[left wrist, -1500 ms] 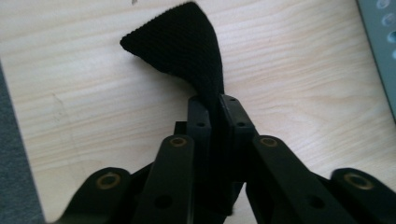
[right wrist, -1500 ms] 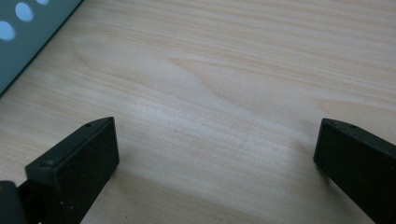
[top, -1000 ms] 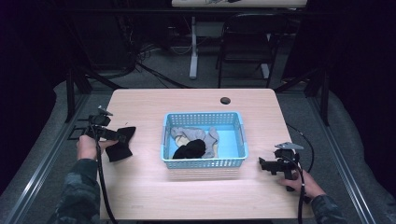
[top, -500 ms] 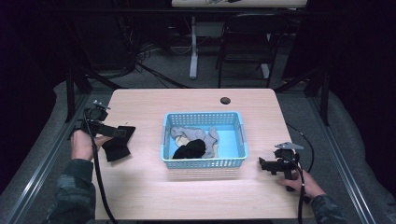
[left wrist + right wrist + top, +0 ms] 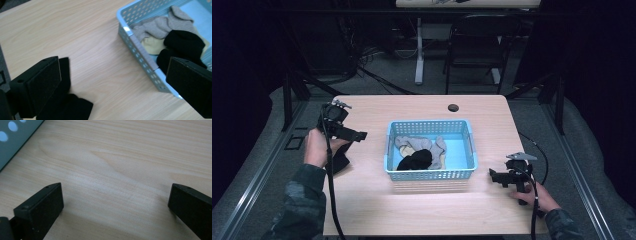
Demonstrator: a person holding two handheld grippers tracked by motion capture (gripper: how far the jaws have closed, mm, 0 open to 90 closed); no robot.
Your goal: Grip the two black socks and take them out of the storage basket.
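while both grippers gape empty, a limp black sock (image 5: 67, 105) lies crumpled beside the blue basket (image 5: 389, 150)

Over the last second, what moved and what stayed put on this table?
The left tool let go of the black sock, which now lies on the table beside the person's left hand; the tool lifted and drew back, jaws open. The right tool, the blue basket and its socks stayed put.

A light wooden table (image 5: 422, 210) holds a blue basket (image 5: 430, 173) at its centre, a black cloth (image 5: 67, 107) near its left edge, and a small dark disc (image 5: 453, 107), possibly a grommet.
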